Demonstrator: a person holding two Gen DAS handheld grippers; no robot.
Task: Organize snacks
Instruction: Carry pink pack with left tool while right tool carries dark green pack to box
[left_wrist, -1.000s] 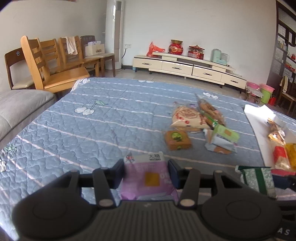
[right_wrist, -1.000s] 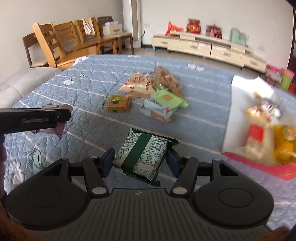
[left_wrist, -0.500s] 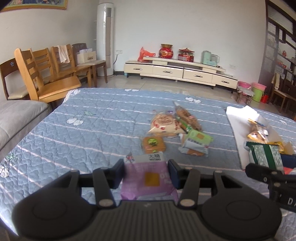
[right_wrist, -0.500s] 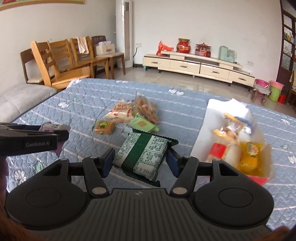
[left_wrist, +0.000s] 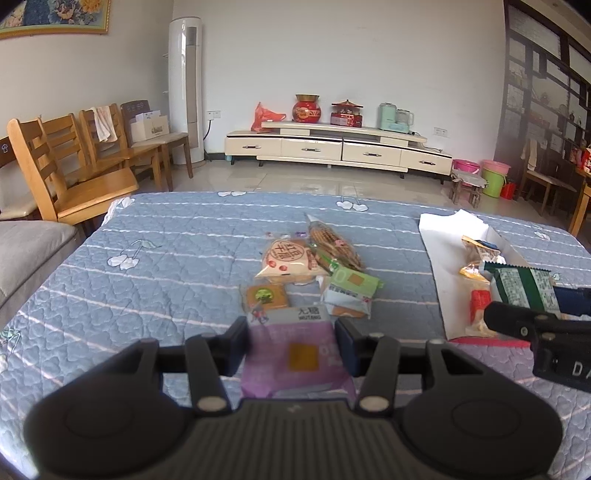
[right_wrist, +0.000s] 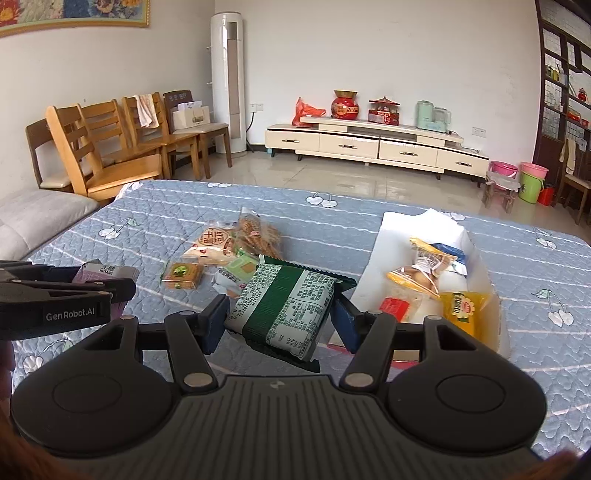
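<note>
Biggest risk first: the white box (right_wrist: 476, 258), my landmark, sits on the blue quilt (right_wrist: 166, 210) and already holds several packets, with the yellow packet (right_wrist: 460, 308) and the red packet (right_wrist: 394, 307) crowding its near end. If I lower the green-and-white packet (right_wrist: 286, 308) there, I judge it may ride up on them, catch the low near wall and slide out onto the quilt. Second risk: both my hands are aimed toward the box, my left gripper (left_wrist: 291, 341) just left of my right gripper (right_wrist: 279, 319), so the two could knock together over the rim if I bring both in at once; one at a time looks safer. Third: the green-and-white packet hangs tilted, one corner dipping below the pads, and a soft wrapper may twist or slip in a side pinch. Smaller still: the loose pile (left_wrist: 314, 273) of snacks left of the box lies under my left hand's path, and a low pass could scatter it. Jaws now: my right jaws stand about half spread and are clamped on the green-and-white packet, pads pressing its two short sides, carried clear of the quilt just left of the box's near end. My left jaws are narrower, clenched on the purple packet (left_wrist: 295, 354) by its edges, held above the quilt further left of the box, nearer me than the pile.
</note>
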